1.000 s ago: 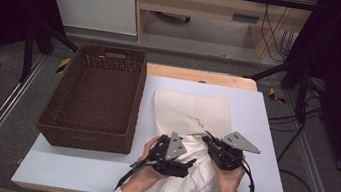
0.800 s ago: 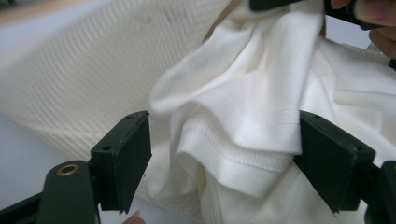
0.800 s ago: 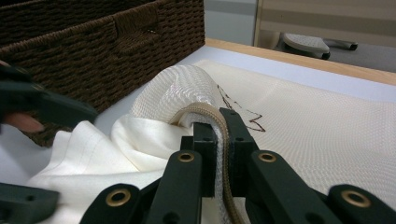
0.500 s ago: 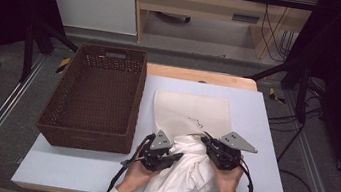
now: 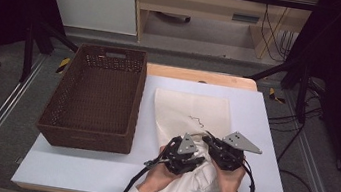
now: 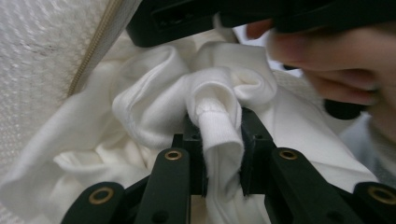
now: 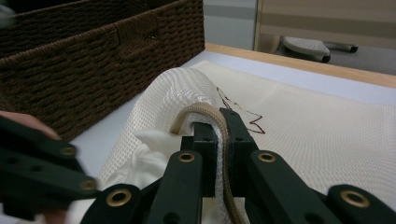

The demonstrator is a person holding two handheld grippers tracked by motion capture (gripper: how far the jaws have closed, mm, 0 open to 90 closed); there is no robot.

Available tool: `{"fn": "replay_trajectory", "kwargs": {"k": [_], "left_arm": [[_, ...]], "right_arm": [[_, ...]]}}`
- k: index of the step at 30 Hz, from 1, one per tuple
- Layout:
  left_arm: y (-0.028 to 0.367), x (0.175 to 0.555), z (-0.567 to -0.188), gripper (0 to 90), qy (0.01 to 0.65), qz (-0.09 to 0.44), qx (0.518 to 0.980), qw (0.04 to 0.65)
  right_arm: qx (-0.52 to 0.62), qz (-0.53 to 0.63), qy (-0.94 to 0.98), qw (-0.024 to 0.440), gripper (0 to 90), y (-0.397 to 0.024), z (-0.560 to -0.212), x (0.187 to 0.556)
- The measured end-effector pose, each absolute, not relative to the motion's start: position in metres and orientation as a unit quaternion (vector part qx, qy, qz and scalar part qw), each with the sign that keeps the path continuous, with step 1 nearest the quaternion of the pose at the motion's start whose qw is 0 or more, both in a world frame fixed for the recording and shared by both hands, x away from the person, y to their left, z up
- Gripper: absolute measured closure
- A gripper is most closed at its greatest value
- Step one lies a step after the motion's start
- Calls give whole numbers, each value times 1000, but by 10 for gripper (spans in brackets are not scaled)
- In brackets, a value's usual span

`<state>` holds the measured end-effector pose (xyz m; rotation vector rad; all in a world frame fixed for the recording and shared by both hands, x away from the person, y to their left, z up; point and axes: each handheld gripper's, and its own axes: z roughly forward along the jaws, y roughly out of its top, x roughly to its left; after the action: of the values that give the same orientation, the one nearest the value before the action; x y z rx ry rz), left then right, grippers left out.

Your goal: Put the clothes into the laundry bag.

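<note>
Left gripper [image 6: 219, 154] fingers grip white garment [image 6: 154, 112]; right gripper [image 7: 219, 158] fingers pinch mesh bag [image 7: 303, 135] beside basket [image 5: 95, 98]

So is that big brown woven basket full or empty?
Empty: the brown woven basket shows its bare bottom from above, with nothing inside.

- The brown wicker basket [image 5: 95, 98] is a tall wall on the left.
- Right of the basket, the mesh bag [image 5: 191, 111] lies flat, easy to pass over.
</note>
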<state>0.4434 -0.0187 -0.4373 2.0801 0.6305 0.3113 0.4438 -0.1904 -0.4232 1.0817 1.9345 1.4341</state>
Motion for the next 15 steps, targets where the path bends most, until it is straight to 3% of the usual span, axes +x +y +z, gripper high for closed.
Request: {"fn": "replay_trajectory", "kwargs": {"k": [3, 8, 13, 15], "left_arm": [[-30, 453, -437, 731, 258, 162, 850, 430], [-28, 456, -439, 673, 259, 158, 845, 440], [-1, 441, -429, 332, 281, 154, 826, 464], [14, 432, -425, 272, 276, 163, 823, 468]], "right_arm": [[392, 531, 708, 252, 866, -189, -419, 441], [395, 533, 705, 249, 866, -191, -420, 441], [397, 531, 706, 250, 866, -194, -423, 442], [397, 529, 707, 250, 866, -194, -423, 441]]}}
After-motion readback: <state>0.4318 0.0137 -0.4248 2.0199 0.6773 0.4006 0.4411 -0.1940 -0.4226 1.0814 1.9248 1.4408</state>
